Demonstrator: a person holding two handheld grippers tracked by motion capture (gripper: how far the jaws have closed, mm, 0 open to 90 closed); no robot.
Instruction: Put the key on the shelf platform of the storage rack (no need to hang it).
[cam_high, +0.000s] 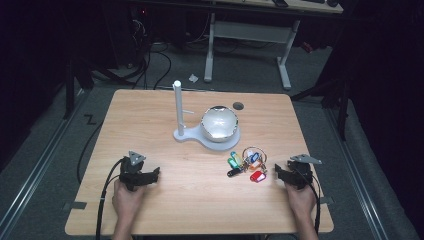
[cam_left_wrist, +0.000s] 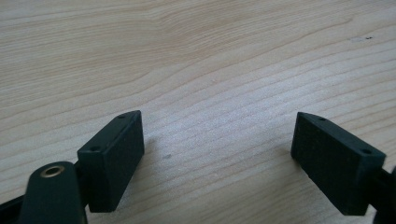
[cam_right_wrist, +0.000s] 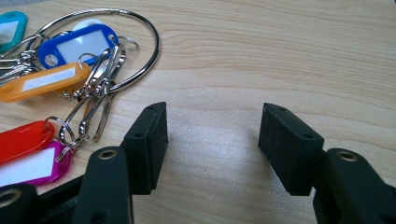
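Far left, the left gripper (cam_high: 140, 176) sat low on the table (cam_high: 150, 120), jaws spread wide over bare wood, nothing between them — parked, by the look of it. Centre stage, a white stand (cam_high: 178, 107) with its domed base (cam_high: 219, 123) waited; its peg looked meant for hanging things. Then the keys (cam_high: 246, 164), lying flat, ring (cam_right_wrist: 140, 42) and coloured tags fanned out, tag labels blank. Just beside them, the right gripper (cam_right_wrist: 212, 140) gaped, released, likely lined up for the grab.
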